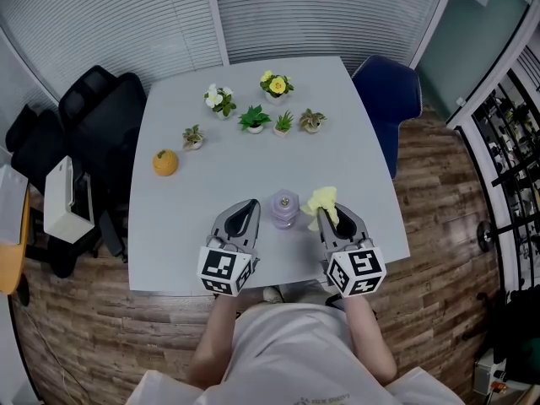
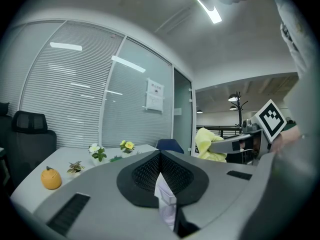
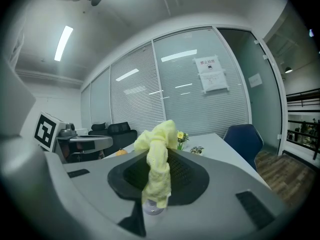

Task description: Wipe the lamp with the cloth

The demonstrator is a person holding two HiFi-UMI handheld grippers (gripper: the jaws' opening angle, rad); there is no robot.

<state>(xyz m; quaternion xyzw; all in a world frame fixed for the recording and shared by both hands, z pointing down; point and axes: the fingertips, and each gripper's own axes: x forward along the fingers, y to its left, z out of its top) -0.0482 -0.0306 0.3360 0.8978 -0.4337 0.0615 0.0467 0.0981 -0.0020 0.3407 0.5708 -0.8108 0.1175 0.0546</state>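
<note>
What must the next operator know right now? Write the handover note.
Left tongs: shut, no cloth in them, at the left of the lamp in the head view.
Right tongs: shut on the yellow cloth, at the lamp's right.
Lamp: on the table near its front edge, between both tongs. The cloth is close to it; contact unclear.
Done: cloth is in the grip.
Left: wipe the lamp. How much is already wiped cannot be told.

Grey table [image 1: 354, 142] beneath left gripper [image 1: 250, 205] and right gripper [image 1: 327, 218]. Blind-covered glass wall [image 1: 321, 15] ahead of them. Blue chair [image 1: 390, 99] further right, black chair [image 1: 101, 116] further left. Wood-plank floor [image 1: 439, 226]. Ceiling strip light [image 2: 207, 6] lit
</note>
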